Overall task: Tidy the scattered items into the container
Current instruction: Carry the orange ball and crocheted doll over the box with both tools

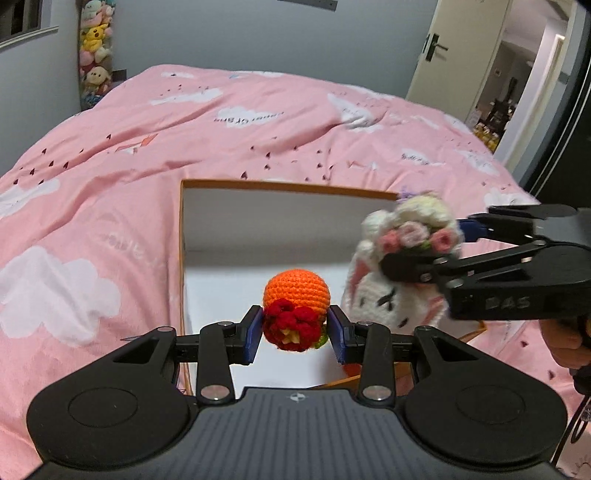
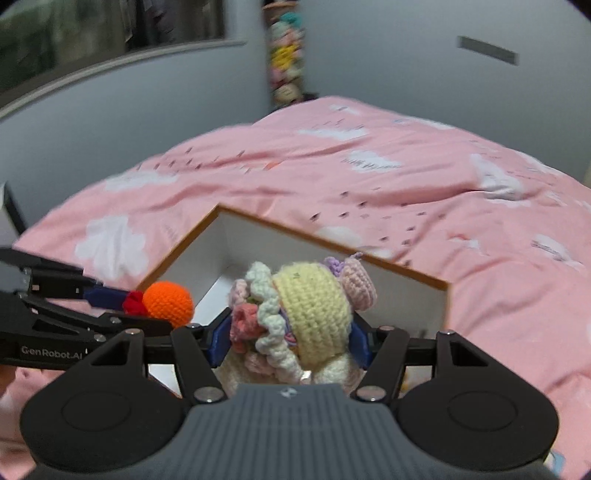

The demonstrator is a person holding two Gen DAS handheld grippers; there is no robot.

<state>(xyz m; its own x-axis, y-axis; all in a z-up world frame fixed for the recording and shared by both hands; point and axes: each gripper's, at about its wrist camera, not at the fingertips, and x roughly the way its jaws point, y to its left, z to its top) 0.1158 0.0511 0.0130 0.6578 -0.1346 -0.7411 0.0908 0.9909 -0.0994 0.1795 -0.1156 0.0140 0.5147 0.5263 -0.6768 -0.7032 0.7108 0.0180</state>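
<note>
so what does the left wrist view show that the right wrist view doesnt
Only the left wrist view shows the open door with the hallway beyond it, and the bunny doll's stitched face. Only the right wrist view shows the doll's yellow back and the window on the wall. Both show the pink quilt, the white-lined box, the orange crochet ball held in the left tool, the doll held in the right tool, and the plush toy stack in the corner.

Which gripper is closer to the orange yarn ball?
Left. The left gripper grips the orange yarn ball between its fingers, over the box. The right gripper is off to the side, holding the bunny doll.
</note>
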